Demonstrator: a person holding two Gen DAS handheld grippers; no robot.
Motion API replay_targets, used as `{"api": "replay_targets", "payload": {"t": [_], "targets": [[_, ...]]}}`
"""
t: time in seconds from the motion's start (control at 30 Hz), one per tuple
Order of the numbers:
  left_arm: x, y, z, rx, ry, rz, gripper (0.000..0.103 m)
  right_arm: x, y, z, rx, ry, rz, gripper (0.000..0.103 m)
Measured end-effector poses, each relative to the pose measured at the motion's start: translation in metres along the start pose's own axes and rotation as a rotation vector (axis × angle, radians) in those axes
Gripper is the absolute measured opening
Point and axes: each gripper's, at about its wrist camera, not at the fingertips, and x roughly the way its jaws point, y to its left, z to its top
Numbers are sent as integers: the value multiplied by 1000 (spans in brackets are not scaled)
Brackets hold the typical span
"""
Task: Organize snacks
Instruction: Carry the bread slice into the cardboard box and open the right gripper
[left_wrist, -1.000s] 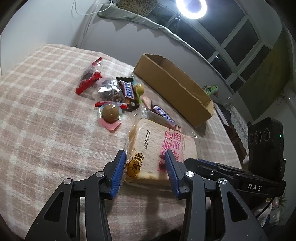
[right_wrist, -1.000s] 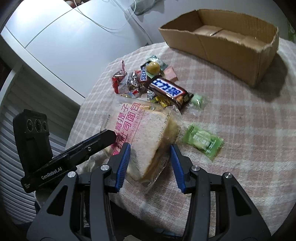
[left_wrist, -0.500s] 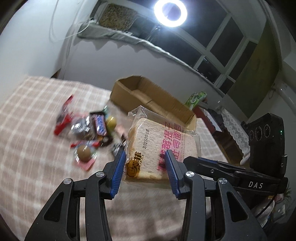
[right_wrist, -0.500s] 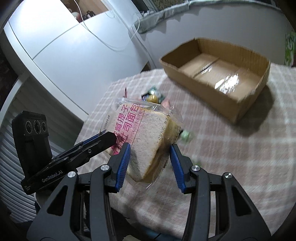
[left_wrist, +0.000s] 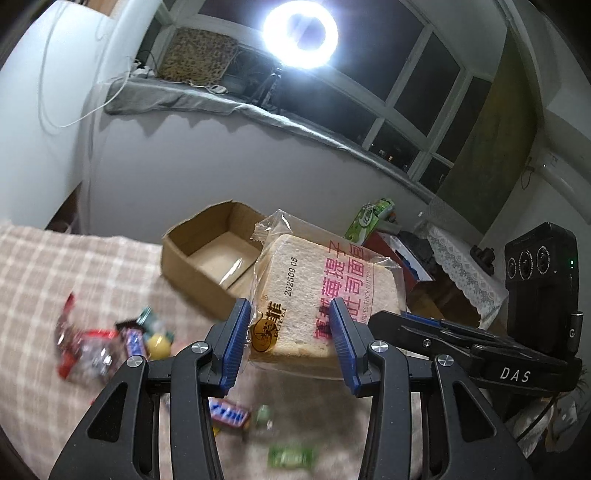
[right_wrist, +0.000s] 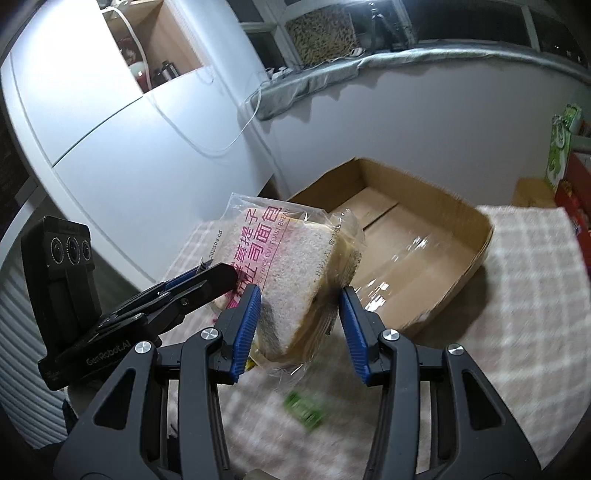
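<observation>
Above the pink-and-white checked desk (left_wrist: 55, 266), a clear plastic packet of thick-cut white toast bread printed with red Chinese lettering (left_wrist: 325, 295) is held clear of the cloth by both tools at once. The left tool (left_wrist: 288, 334) is clenched on one edge of the packet, its blue ribbed pads pressed against the wrapper. The right tool (right_wrist: 299, 321) is seen astride the opposite corner; its left pad is against the bread, while contact at the right pad cannot be told for certain, so a shared grip is judged likely. Each tool's black body is visible in the other's view.

Just beyond the packet an open shallow brown cardboard box (right_wrist: 424, 258) is seen, and its floor appears bare apart from glare, so nothing is judged to have been stowed yet. On the desk a blurred cluster of small sweets is left: a red-wrapped candy (left_wrist: 74, 343), a dark blue chocolate bar (left_wrist: 135, 341), a yellow round sweet (left_wrist: 159, 345), a second blue bar (left_wrist: 229, 413) and a green wrapped candy (right_wrist: 306, 408) nearest the tools.

The task is judged to be at an early stage: the bread packet is in transit towards the box, and every loose sweet remains to be gathered.
</observation>
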Motion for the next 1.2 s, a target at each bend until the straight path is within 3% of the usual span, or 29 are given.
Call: {"api": "replay_targets", "payload": {"t": [0.27, 0.63, 0.73, 0.8, 0.87, 1.2], "targets": [[43, -5, 16, 5, 48, -1, 42, 19, -35, 30, 28, 0, -42, 47], [85, -9, 15, 19, 128, 15, 42, 49, -81, 37, 84, 45, -69, 47], [92, -11, 14, 37, 145, 59, 43, 54, -87, 38, 83, 55, -80, 49], [95, -11, 13, 55, 143, 102, 43, 58, -90, 38, 81, 63, -104, 57], [95, -9, 12, 45, 150, 96, 43, 60, -91, 38, 78, 57, -129, 61], [69, -9, 19, 56, 102, 100, 43, 45, -81, 38, 46, 28, -139, 62]]}}
